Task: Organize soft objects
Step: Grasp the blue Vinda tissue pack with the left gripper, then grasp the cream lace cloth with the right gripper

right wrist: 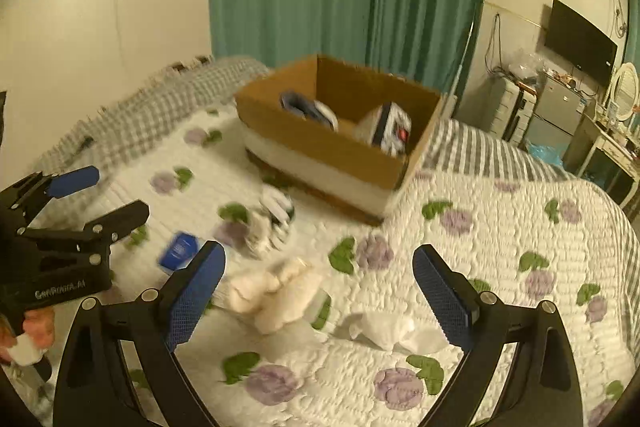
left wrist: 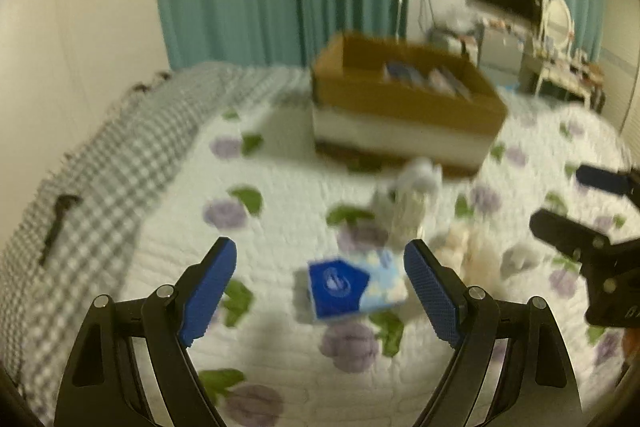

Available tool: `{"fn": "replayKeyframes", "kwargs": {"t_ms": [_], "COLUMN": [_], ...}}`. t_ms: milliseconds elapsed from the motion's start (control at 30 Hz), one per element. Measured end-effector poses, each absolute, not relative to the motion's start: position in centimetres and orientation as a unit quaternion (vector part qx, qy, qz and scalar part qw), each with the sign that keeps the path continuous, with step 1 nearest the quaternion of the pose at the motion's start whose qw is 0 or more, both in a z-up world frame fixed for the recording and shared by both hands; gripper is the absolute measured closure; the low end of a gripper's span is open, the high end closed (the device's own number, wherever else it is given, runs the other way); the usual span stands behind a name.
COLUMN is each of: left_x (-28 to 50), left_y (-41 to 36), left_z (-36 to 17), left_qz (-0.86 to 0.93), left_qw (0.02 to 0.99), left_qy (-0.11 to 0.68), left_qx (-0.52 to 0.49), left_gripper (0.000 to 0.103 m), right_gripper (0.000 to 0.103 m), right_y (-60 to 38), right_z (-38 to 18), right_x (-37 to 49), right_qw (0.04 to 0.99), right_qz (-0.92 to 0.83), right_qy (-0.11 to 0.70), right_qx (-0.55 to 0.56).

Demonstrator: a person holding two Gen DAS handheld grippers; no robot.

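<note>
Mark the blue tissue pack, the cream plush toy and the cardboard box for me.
blue tissue pack (left wrist: 340, 285): left wrist view, on its dark blue printed face.
cream plush toy (right wrist: 276, 295): right wrist view, on the middle of its body.
cardboard box (right wrist: 320, 143): right wrist view, on its brown front wall.

The left black two-finger tool with blue pads (left wrist: 320, 291) has its fingers spread wide, holding nothing. The right black tool with blue pads (right wrist: 320, 297) is likewise spread wide. Both are empty.

Blue tissue pack (left wrist: 354, 287) flat on quilt, cream plush (right wrist: 276, 297) beside crumpled white cloth (right wrist: 390, 331), open cardboard box (right wrist: 320, 143) behind.
</note>
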State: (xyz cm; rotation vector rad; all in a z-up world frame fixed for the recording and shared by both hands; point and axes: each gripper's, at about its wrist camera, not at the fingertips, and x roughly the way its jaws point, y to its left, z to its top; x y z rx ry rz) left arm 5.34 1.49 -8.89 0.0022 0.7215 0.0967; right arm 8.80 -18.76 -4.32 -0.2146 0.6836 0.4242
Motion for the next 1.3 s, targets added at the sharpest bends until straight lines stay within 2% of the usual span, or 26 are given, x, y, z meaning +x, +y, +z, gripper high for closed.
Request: {"fn": "replayKeyframes", "kwargs": {"t_ms": [133,533,767,1300], "left_x": [6.1,9.0,8.5,6.5], "left_y": [0.8,1.0,1.6,6.4], "left_z": [-11.6,-15.6,-14.9,-13.0], "left_qz": [0.021,-0.017,-0.027,0.031], "left_qw": [0.926,0.907,0.919,0.928], "left_qy": [0.377,0.421,0.394,0.371], "left_qx": [-0.004,-0.004,0.007,-0.023], "left_gripper": [0.016,0.017,0.024,0.024], "right_gripper": [0.007,0.007,0.008,0.008], "right_y": [-18.8,-18.3,-17.3,-13.4], "right_z": [-7.1,-9.9,-10.9,-13.7], "right_x": [10.1,12.0,12.2,11.5], "right_qw": [0.905,0.894,0.891,0.865], "right_qz": [0.211,0.21,0.209,0.242], "right_qy": [0.357,0.387,0.392,0.415], "right_qx": [-0.094,-0.079,-0.095,-0.147]}}
